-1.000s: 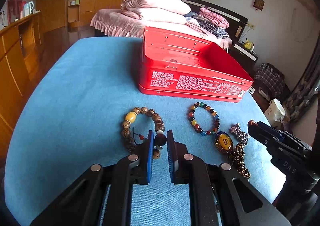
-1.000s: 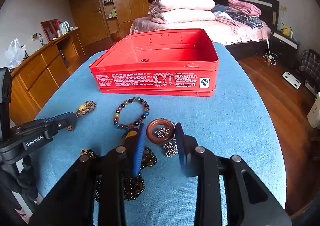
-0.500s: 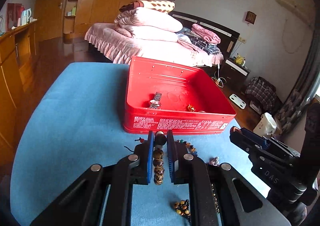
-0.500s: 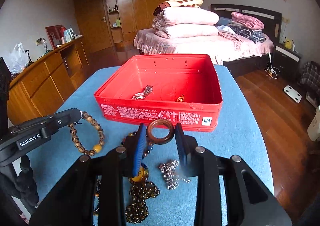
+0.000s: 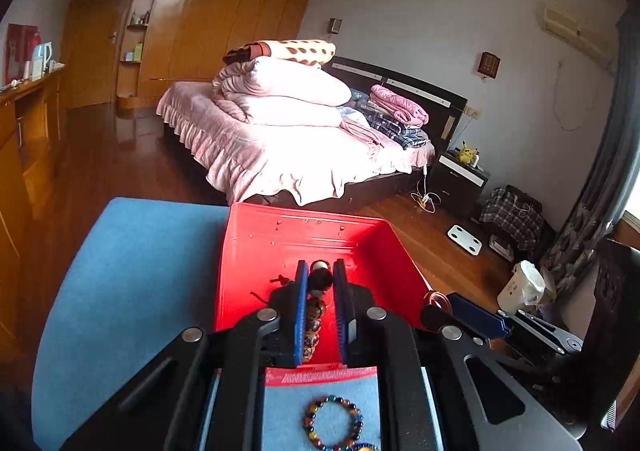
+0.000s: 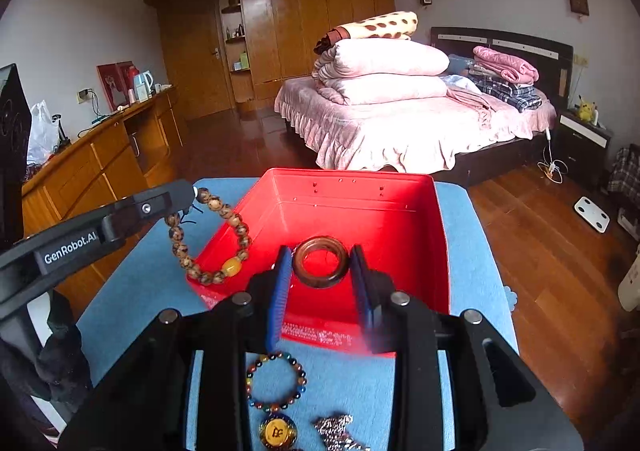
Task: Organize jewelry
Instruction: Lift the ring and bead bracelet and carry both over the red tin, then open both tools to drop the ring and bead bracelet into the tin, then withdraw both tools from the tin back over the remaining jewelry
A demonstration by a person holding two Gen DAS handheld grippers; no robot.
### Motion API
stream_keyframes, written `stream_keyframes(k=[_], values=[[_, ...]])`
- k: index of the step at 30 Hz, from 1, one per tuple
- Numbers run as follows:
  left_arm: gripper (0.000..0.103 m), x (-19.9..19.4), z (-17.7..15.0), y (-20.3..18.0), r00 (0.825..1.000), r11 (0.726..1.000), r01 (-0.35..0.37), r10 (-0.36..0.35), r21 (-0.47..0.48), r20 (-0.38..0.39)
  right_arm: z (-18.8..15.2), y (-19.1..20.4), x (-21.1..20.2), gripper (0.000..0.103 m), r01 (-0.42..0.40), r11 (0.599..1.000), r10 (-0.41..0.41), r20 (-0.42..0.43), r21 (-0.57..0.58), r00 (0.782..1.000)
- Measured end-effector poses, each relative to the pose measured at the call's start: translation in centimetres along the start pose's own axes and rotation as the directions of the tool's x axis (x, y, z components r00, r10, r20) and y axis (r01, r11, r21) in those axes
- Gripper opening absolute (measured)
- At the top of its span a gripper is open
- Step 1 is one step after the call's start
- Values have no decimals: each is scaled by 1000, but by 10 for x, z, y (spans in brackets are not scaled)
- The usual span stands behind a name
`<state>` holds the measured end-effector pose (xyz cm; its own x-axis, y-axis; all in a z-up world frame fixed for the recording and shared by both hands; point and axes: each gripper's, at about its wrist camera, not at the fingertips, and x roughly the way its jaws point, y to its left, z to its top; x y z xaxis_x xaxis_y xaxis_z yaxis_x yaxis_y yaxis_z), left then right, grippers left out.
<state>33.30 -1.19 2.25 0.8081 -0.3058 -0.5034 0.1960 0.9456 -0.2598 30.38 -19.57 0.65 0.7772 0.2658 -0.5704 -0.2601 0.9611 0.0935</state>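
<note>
A red tin box (image 5: 256,251) (image 6: 400,211) stands open on the blue table. My left gripper (image 5: 320,279) is shut on a brown wooden bead bracelet (image 5: 314,315) and holds it over the box; in the right wrist view the bracelet (image 6: 212,235) hangs over the box's left rim. My right gripper (image 6: 322,263) is shut on a brown wooden bangle (image 6: 320,261) and holds it above the box's inside; it also shows in the left wrist view (image 5: 438,299). A multicoloured bead bracelet (image 6: 276,381) (image 5: 334,421) lies on the table before the box.
A gold pendant (image 6: 277,431) and a silver chain piece (image 6: 336,429) lie on the blue table top (image 6: 132,291) near its front. Beyond the table are a bed (image 6: 400,119), wooden floor and a wooden sideboard (image 6: 100,155) at the left.
Both grippers have lifted their pieces off the table and moved forward to above the red box. The left bracelet now hangs free from the jaws.
</note>
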Motion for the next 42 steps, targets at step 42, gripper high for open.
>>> stream_keyframes(k=[42], values=[[52,77,-45,17,969,971,-217,227,104,-99,-16,-41,75,41,61,996,-54,-100,70,994]])
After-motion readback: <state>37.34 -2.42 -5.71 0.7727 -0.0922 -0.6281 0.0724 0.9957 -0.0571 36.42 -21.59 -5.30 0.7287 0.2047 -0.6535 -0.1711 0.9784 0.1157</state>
